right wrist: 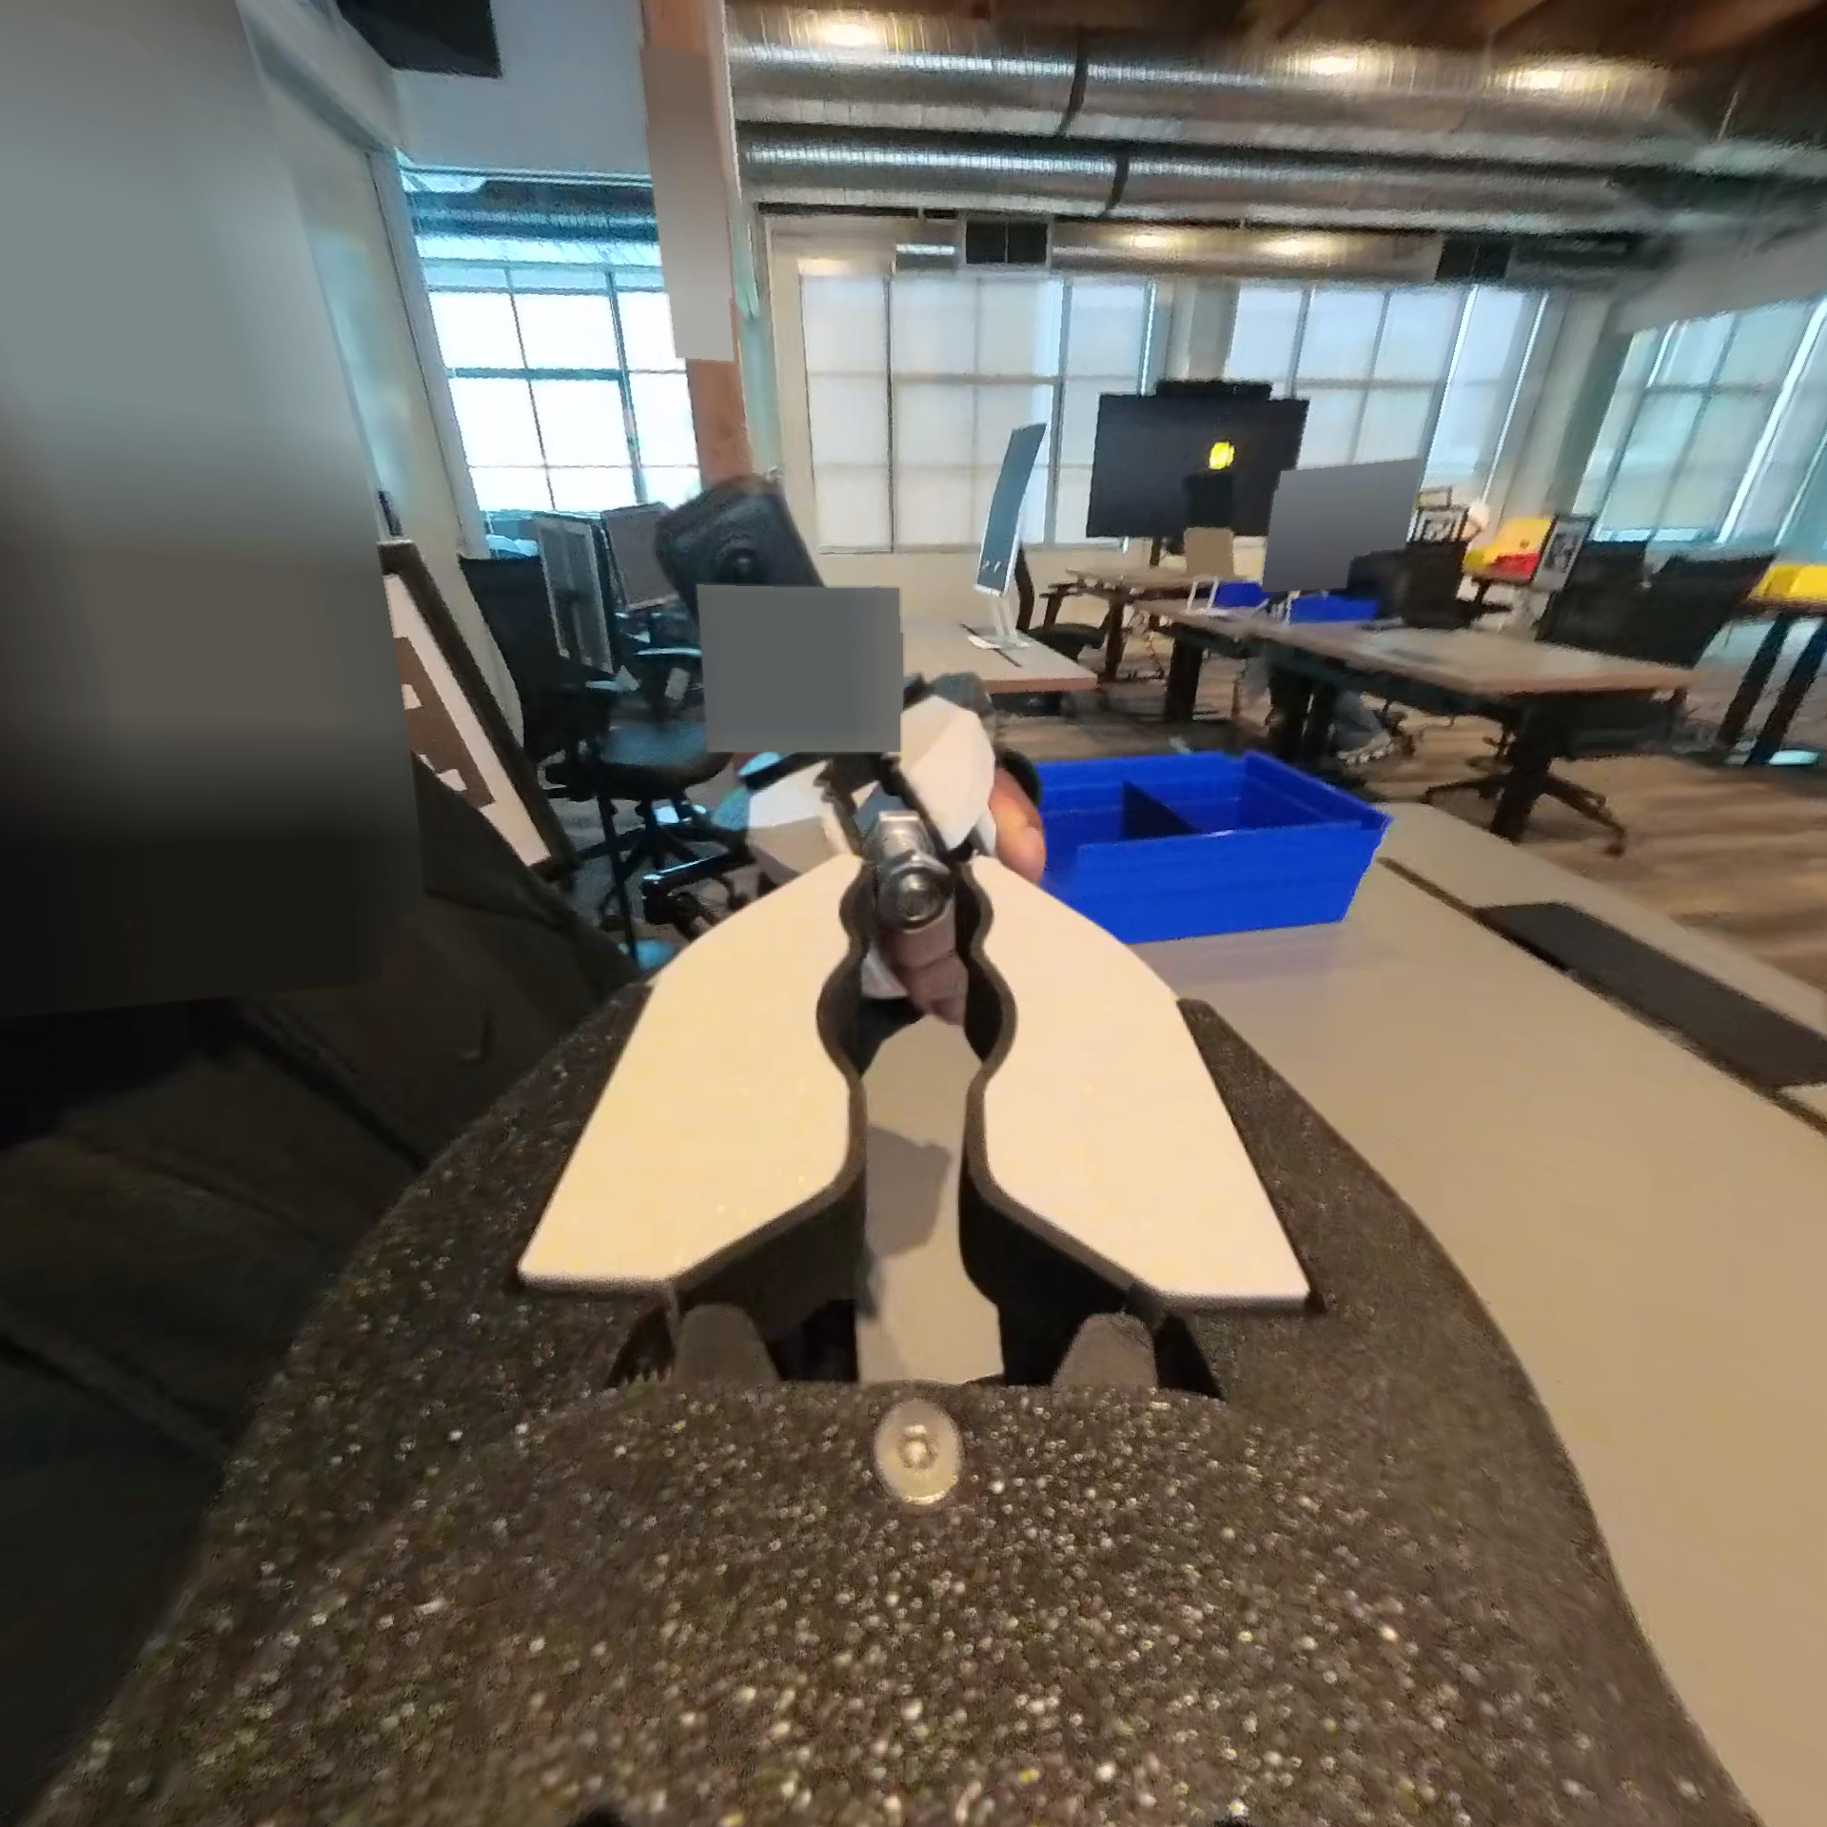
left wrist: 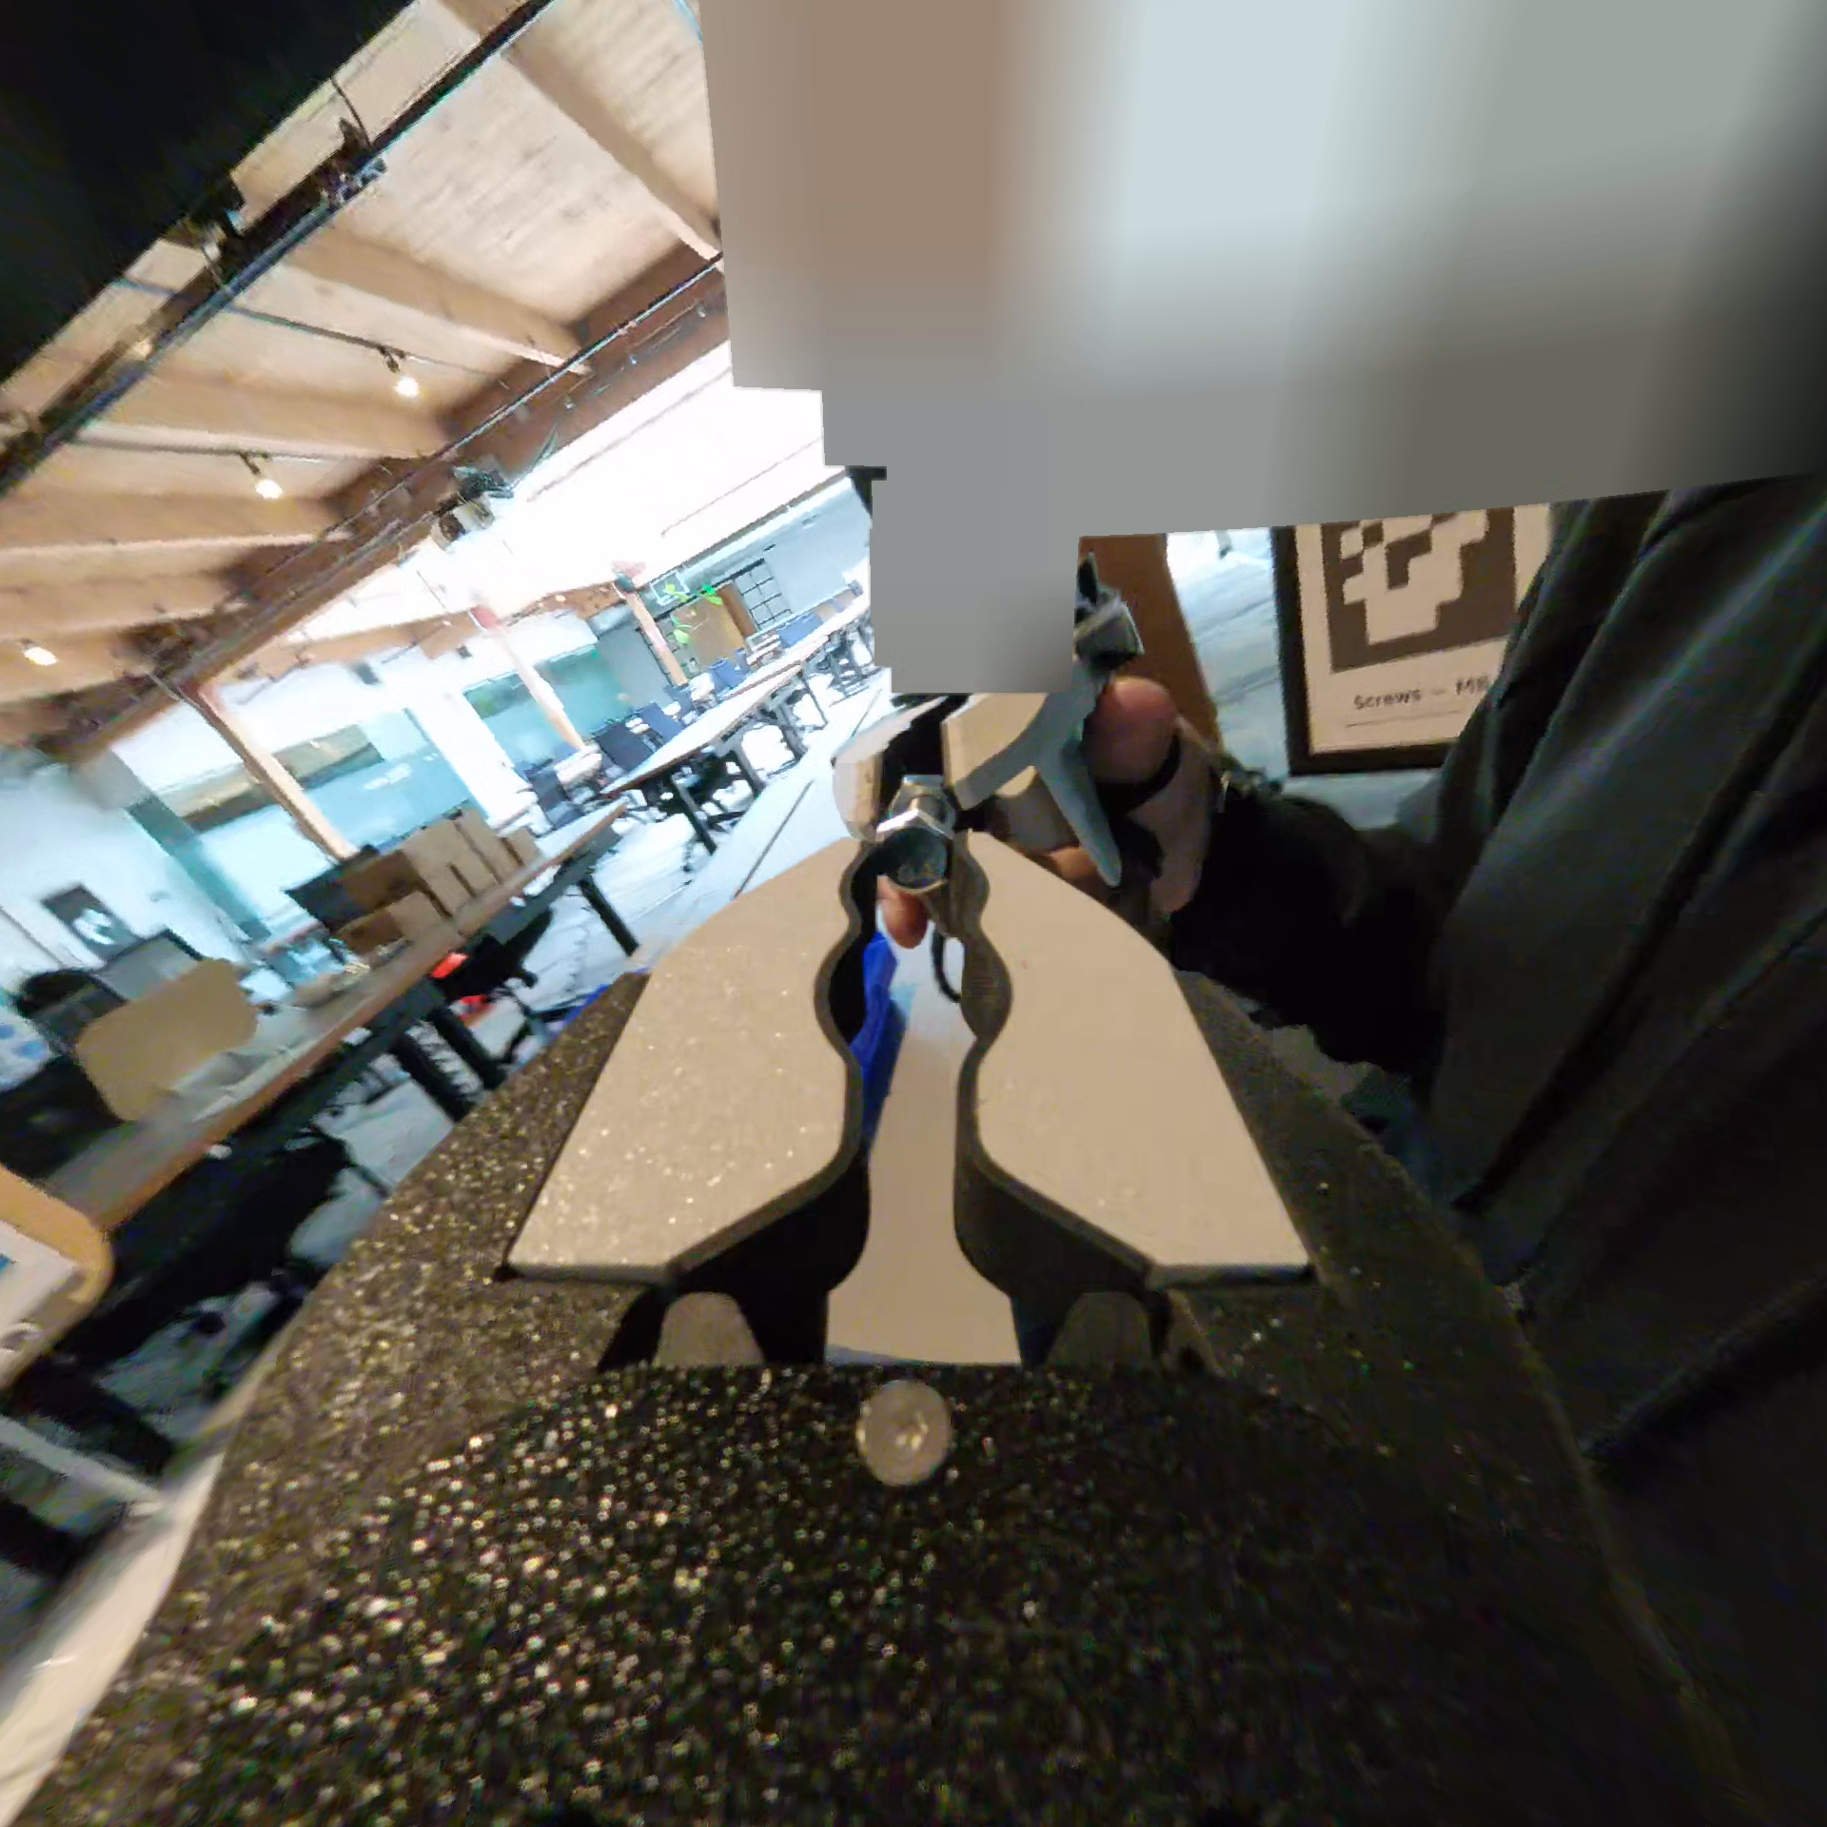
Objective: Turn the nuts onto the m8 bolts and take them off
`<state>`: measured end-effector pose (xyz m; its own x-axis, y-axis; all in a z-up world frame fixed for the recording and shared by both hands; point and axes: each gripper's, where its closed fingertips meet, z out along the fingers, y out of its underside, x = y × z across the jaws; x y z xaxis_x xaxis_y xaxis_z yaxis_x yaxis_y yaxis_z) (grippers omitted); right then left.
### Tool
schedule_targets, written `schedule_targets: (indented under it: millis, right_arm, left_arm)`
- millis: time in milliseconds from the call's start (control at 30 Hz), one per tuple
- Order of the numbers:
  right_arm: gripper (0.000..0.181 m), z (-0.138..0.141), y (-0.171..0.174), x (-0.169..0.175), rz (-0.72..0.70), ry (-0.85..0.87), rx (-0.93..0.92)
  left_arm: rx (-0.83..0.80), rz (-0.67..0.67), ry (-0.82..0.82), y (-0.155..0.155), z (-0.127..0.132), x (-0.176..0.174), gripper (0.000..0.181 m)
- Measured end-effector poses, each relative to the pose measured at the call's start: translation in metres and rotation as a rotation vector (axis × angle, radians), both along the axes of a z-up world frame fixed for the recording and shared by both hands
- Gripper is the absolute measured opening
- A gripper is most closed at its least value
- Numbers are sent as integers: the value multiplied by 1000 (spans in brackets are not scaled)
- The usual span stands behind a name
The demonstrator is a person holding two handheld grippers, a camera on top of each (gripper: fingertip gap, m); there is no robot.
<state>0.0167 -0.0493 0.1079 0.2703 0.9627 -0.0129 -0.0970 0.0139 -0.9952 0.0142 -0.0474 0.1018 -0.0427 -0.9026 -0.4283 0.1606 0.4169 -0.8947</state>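
in the left wrist view, low and centre, the left gripper (left wrist: 905, 870) has its white fingers drawn close at the tips, clenched on a round metal end of the bolt (left wrist: 914, 858) just above mid-frame. just past it the right gripper (left wrist: 905, 781) comes in from the upper right of the frame, its pale fingers pinching a hex piece on the same shaft, which i take for the nut (left wrist: 924, 799), though from here nut and bolt head are hard to tell apart. the right wrist view matches from the other side: the right gripper (right wrist: 908, 895) is clamped on the near metal part, the threaded bolt (right wrist: 895, 840) runs away from the camera toward the centre of the frame, and the left gripper (right wrist: 890, 791) grips its far end. a hand (right wrist: 1018, 821) shows behind it. farther off, right of centre, a blue bin (right wrist: 1206, 840) stands on the grey table (right wrist: 1483, 1137) — i cannot see other bolts or nuts in it. as for progress, i judge the work mid-turn: the nut sits on the thread, both held in the air — whether it is going on or coming off cannot be told.
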Motion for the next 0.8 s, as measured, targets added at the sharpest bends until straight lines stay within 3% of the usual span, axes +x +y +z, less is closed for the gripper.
schedule_targets:
  millis: [133, 233, 367, 433, 600, 700, 800]
  right_arm:
    - [31, 4, -1, 0, -71, -49, 168]
    - [32, 5, -2, 0, -118, -100, 304]
    - [30, -1, 3, -4, -168, -191, 425]
    - [18, -5, 5, -6, -166, -222, 433]
    - [15, -9, 11, -9, -99, -199, 260]
    - [15, -10, 11, -13, 61, -96, -33]
    - [15, -10, 13, -17, 156, -49, -89]
  left_arm:
    - [-176, -73, -10, 0, 5, -3, 13]
    - [-312, -97, 27, 4, 2, -4, 13]
    - [-449, -162, 44, 1, 1, -6, 13]
    - [-485, -161, 51, 1, -1, -6, 13]
    - [-354, 5, 39, 8, -5, -7, 14]
    - [-165, 138, 22, 10, -6, -10, 14]
    - [-166, 176, -1, 12, -4, -14, 14]
